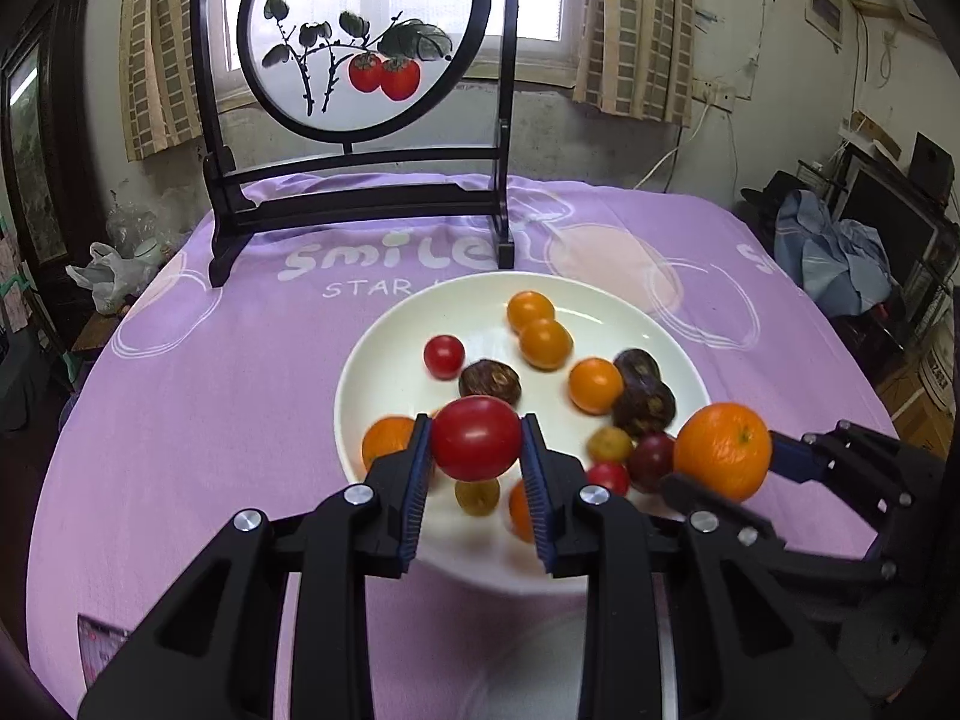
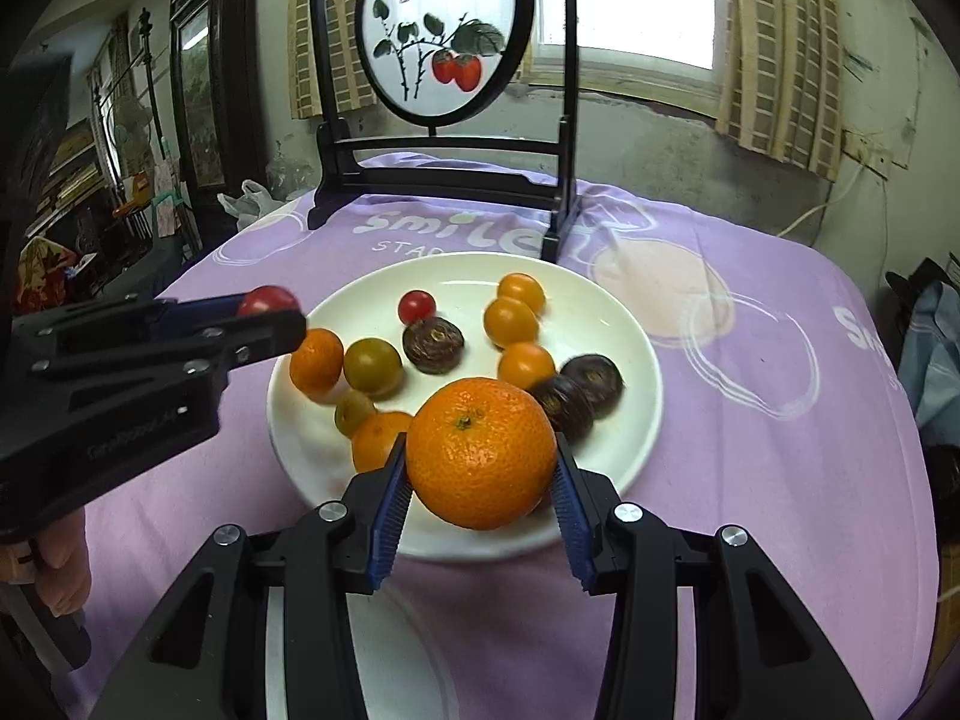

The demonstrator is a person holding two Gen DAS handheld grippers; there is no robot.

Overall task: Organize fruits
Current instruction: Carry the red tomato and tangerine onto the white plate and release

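Note:
A white plate (image 1: 384,372) (image 2: 624,324) on the purple cloth holds several small orange, red, yellow-green and dark brown fruits. My left gripper (image 1: 476,443) is shut on a red tomato (image 1: 476,437) and holds it above the plate's near left rim; it shows in the right wrist view (image 2: 268,306) at the left. My right gripper (image 2: 480,462) is shut on a large orange mandarin (image 2: 480,450) above the plate's near rim; it shows in the left wrist view (image 1: 723,450) at the right.
A black stand with a round painted screen (image 1: 360,36) (image 2: 444,30) stands on the table behind the plate. A second white dish (image 1: 540,660) (image 2: 384,660) lies near, under the grippers. Clutter and furniture surround the table.

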